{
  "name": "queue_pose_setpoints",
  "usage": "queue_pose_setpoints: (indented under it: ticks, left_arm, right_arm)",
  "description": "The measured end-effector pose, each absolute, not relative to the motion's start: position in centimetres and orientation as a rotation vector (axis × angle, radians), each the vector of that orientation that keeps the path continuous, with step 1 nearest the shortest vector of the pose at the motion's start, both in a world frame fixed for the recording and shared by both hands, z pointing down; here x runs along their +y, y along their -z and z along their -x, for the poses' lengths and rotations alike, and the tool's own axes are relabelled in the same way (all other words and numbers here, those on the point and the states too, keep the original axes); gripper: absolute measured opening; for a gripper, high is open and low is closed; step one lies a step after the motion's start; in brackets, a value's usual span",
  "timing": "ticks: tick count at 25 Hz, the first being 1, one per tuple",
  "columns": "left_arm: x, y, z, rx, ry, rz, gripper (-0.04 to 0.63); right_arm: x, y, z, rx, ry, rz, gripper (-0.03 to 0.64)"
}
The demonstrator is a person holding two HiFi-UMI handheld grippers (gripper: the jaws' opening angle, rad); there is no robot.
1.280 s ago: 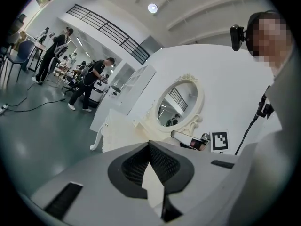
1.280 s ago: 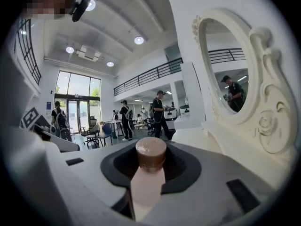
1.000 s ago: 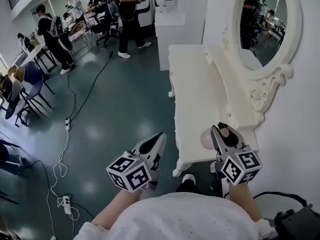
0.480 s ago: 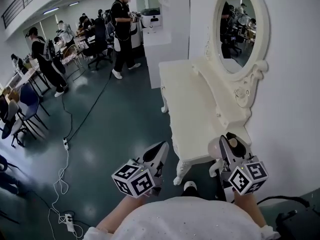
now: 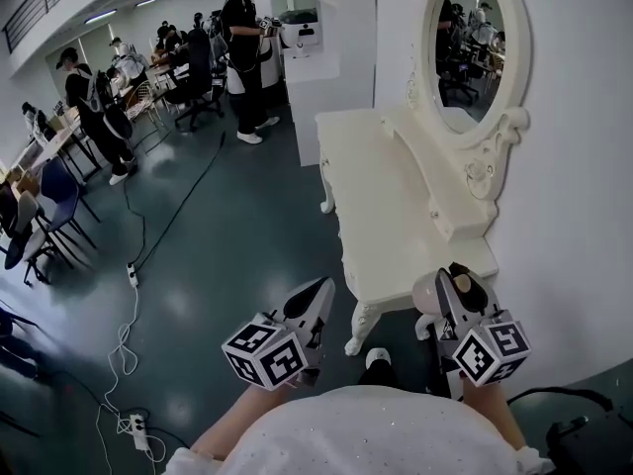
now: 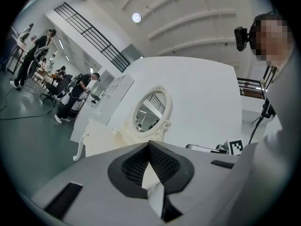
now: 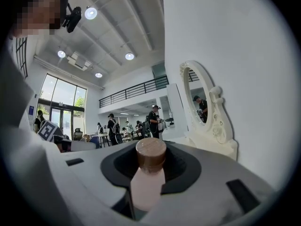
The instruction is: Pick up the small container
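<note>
The small container (image 5: 426, 292), a pale pink bottle with a brown cap (image 7: 150, 154), stands upright between the jaws of my right gripper (image 5: 450, 283), which is shut on it. It hangs just above the near end of the white dressing table (image 5: 381, 196). My left gripper (image 5: 316, 295) is held level over the floor to the left of the table. Its jaws meet at the tips (image 6: 148, 144) with nothing between them. The right gripper's marker cube (image 5: 492, 351) is close to my body.
An oval mirror (image 5: 465, 52) in a carved frame stands on the table against the white wall at right. A white cabinet (image 5: 316, 77) stands beyond the table. Cables and a power strip (image 5: 132, 275) lie on the dark floor. People, desks and chairs fill the far left.
Both grippers have drawn back towards the table's near end. The container has stayed in the right gripper's jaws throughout. The left gripper has stayed shut.
</note>
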State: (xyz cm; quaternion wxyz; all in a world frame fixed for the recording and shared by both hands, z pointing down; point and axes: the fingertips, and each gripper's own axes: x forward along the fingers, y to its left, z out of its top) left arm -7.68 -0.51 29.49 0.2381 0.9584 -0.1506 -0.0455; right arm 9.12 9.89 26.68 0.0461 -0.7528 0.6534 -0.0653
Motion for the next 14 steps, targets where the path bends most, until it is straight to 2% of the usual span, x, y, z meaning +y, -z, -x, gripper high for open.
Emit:
queue_pose_setpoints:
  ticks: [14]
  left_arm:
    - [-2.5, -30.3, 8.8, -0.499, 0.118, -2.601, -0.005]
  right_arm:
    - [7.1, -28.3, -9.0, 2.054, 0.233, 2.287, 0.11]
